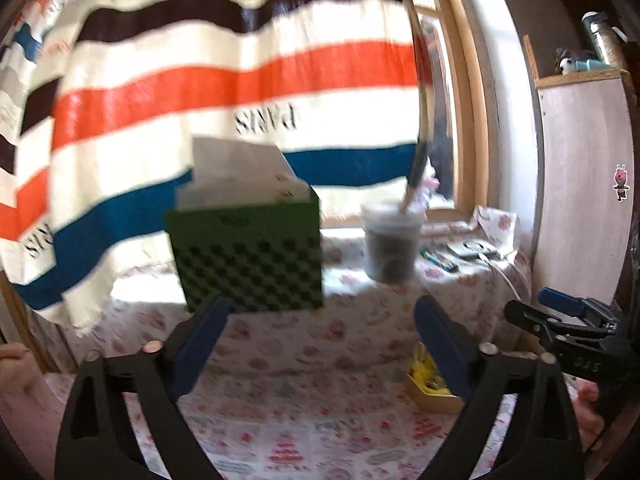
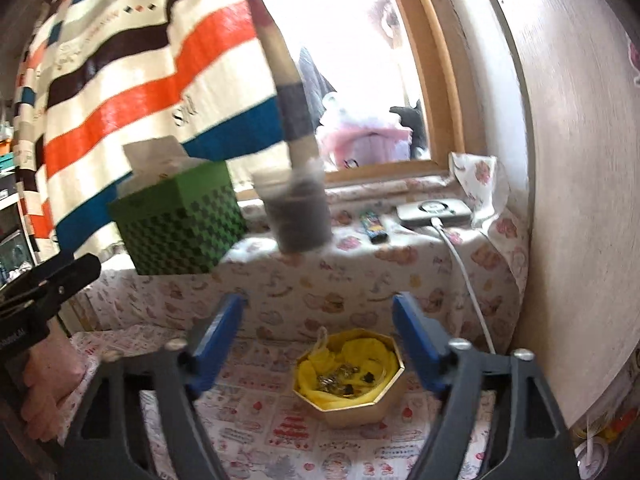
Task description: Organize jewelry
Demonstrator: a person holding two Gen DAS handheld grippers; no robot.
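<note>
Both hand-held grippers, left (image 1: pixel 322 344) & right (image 2: pixel 318 340), spread wide w/ nothing held, above the counter (image 2: pixel 280 436); gold jewelry box (image 2: pixel 349 376) w/ yellow lining sits below-right of the green box (image 2: pixel 180 224).

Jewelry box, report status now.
Left claw open, empty. Right claw open, empty, aimed at the gold box. Box open on the table, jewelry loose on yellow lining. Nothing in the way.
</note>
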